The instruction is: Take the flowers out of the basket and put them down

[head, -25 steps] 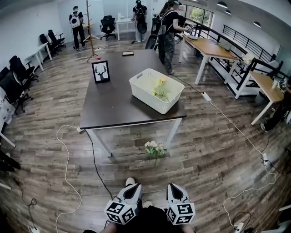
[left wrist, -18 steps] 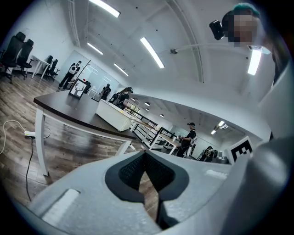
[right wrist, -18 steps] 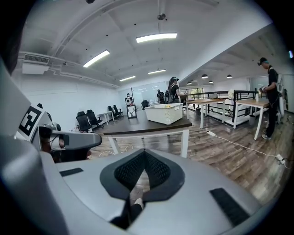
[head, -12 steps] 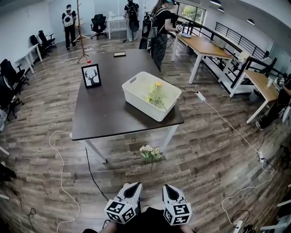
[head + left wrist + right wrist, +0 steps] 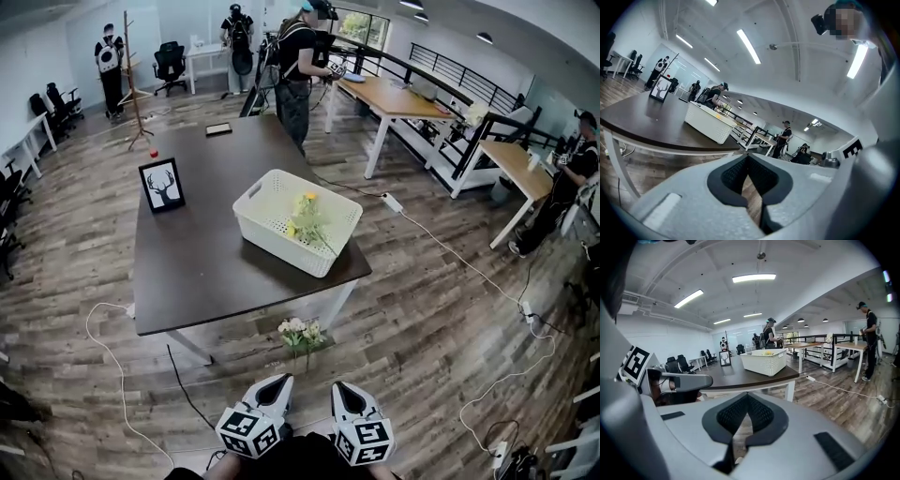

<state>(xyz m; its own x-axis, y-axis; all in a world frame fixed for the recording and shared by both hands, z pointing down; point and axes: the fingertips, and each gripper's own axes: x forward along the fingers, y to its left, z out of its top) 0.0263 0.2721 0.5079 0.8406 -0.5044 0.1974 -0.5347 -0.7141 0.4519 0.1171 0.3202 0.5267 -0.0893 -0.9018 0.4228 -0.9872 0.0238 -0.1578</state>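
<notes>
A white slotted basket (image 5: pixel 272 211) stands on the dark table (image 5: pixel 197 262), near its right front corner, with yellow-green flowers (image 5: pixel 306 219) lying inside. A second bunch of pale flowers (image 5: pixel 299 333) lies on the floor in front of the table. My left gripper (image 5: pixel 278 383) and right gripper (image 5: pixel 339 388) hang low at the view's bottom edge, well short of the table, both shut and holding nothing. In the left gripper view the basket (image 5: pixel 710 124) is far ahead of the shut left gripper (image 5: pixel 748 161). Ahead of the shut right gripper (image 5: pixel 747 401) are the basket (image 5: pixel 764 361) and flowers (image 5: pixel 767 353).
A framed deer picture (image 5: pixel 160 185), a phone (image 5: pixel 218 129) and a small red object (image 5: pixel 154 153) are on the table. A person (image 5: pixel 296 70) stands at its far side. Cables (image 5: pixel 112 375) and a power strip (image 5: pixel 392 202) lie on the wood floor. Desks stand to the right.
The table, basket and floor flowers have slid left and nearer in the head view. Both grippers stay shut and low.
</notes>
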